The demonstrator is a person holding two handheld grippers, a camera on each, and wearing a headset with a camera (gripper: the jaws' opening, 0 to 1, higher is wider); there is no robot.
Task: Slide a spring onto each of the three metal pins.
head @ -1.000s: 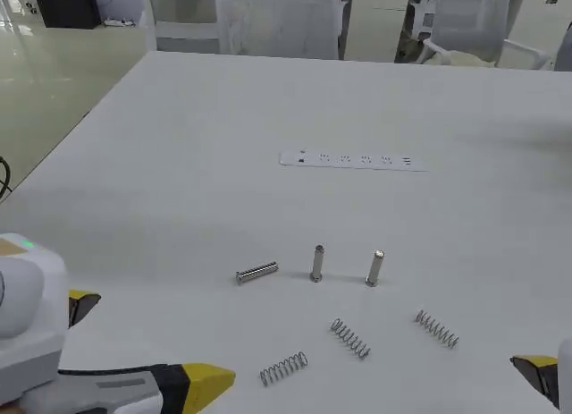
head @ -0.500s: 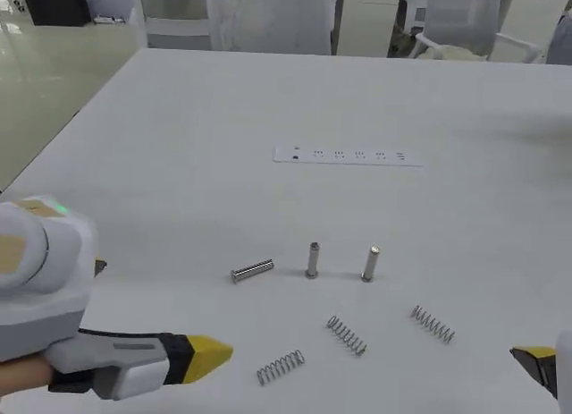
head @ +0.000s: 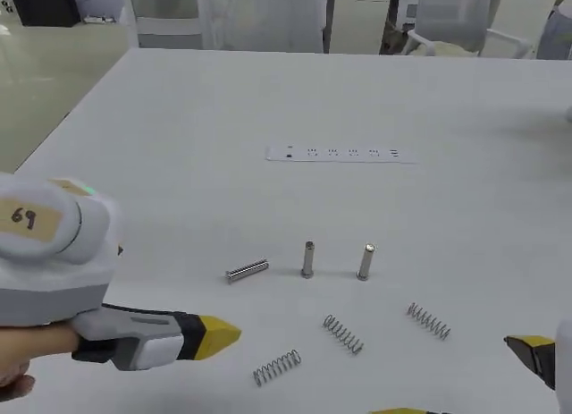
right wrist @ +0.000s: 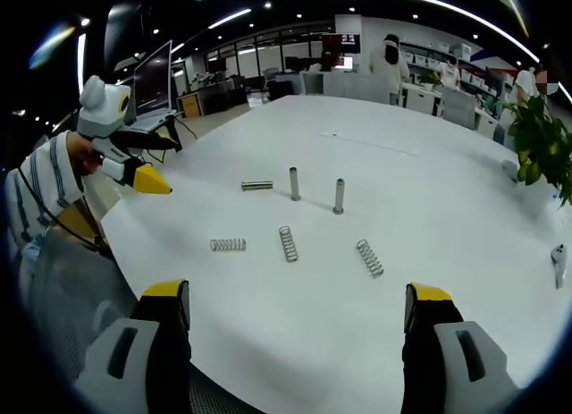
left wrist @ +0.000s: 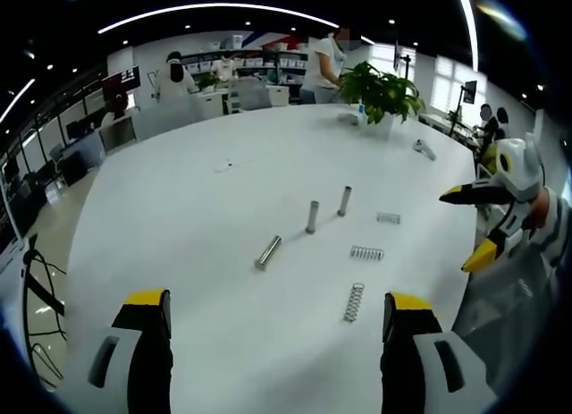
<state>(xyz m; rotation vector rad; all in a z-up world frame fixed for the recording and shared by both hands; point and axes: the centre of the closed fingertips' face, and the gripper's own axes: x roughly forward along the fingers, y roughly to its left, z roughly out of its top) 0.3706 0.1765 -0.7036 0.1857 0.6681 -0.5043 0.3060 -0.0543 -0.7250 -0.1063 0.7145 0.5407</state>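
On the broad white workbench top (head: pixel 179 119), all parts sit toward the near edge. Tools: left gripper (left wrist: pixel 275 302), yellow-tipped jaws spread wide with nothing between them, held low at near left. The right gripper (right wrist: pixel 297 291) is likewise wide open and empty, at near right. A white flush socket strip (head: pixel 340 154) lies far of the parts, well apart.

Three short silver metal pins form a row: left pin (head: pixel 247 271) on its side, middle pin (head: pixel 307 259) and right pin (head: pixel 365 262) upright. Three small wire coil springs lie flat nearer than the row: left spring (head: pixel 276 367), middle spring (head: pixel 343 334), right spring (head: pixel 428 321). No spring touches a pin, and none is loaded.

Judgement: the step in hand is the first pick-up.
- Pinch a spring lightly across its coils near one end, leaving the bore free.
- Turn its axis vertical, centre it over an upright pin and lower it straight.
- A hard squeeze would likely deform the coils or flick the spring away.
- The fallen pin probably needs standing up, or holding in the other gripper.

Room: bare surface lies left, right and far of the parts. The springs lie near the near edge, so approach from above, not by sweeping toward it.
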